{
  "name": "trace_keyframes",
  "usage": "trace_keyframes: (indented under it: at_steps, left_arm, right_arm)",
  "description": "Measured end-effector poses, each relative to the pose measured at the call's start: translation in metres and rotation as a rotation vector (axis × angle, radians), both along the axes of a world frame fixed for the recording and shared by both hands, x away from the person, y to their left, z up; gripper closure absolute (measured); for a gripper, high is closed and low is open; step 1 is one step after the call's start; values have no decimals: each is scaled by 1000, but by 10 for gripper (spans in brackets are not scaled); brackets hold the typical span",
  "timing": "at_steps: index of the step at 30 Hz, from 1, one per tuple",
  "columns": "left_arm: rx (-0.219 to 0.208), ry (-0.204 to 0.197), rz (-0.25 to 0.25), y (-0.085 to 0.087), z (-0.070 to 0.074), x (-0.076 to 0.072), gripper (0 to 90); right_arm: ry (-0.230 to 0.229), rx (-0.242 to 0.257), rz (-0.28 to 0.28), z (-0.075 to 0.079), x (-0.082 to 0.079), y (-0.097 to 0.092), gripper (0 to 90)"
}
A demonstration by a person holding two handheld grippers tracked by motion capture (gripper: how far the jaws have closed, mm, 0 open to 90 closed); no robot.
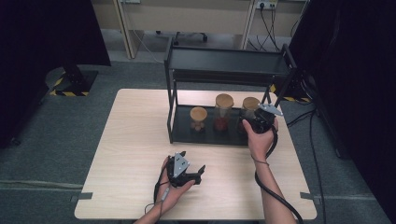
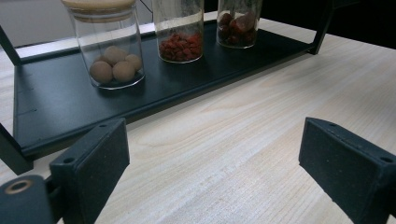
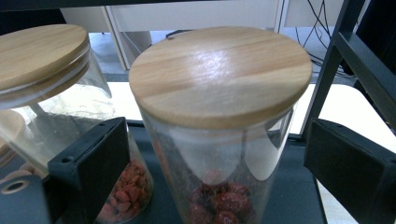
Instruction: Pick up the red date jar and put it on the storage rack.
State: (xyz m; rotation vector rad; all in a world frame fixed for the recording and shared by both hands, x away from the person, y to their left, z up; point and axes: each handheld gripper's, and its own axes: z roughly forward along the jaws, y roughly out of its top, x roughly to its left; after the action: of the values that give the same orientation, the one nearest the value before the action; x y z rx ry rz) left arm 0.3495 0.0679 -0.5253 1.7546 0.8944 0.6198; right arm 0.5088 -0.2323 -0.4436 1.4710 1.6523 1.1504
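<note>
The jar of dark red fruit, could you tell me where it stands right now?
High view: the jar of dark red fruit stands rightmost on the rack's bottom shelf, between the open right gripper fingers.

The 3 jars are clear, glossy glass; the right-hand jar (image 3: pixel 219 154) has a smooth pale wood lid (image 3: pixel 219 70) with a soft sheen. They stand on a matt black metal rack (image 2: pixel 60 100) (its shelf slightly dusty-looking). The desk (image 2: pixel 243 140) is light, fine-grained wood. The gripper pads (image 3: pixel 93 154) look matt black, faintly textured.

Glass jar (image 3: pixel 219 140), wooden lid, dark red fruit inside, upright on shelf (image 3: pixel 289 196)
</note>
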Motion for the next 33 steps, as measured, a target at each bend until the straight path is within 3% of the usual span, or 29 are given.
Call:
trace_keyframes:
  at_steps: [33]
  left_arm:
    - [2, 0, 1, 0, 0, 0, 82]
  right_arm:
    - [-37, 13, 44, -2, -29, -1, 60]
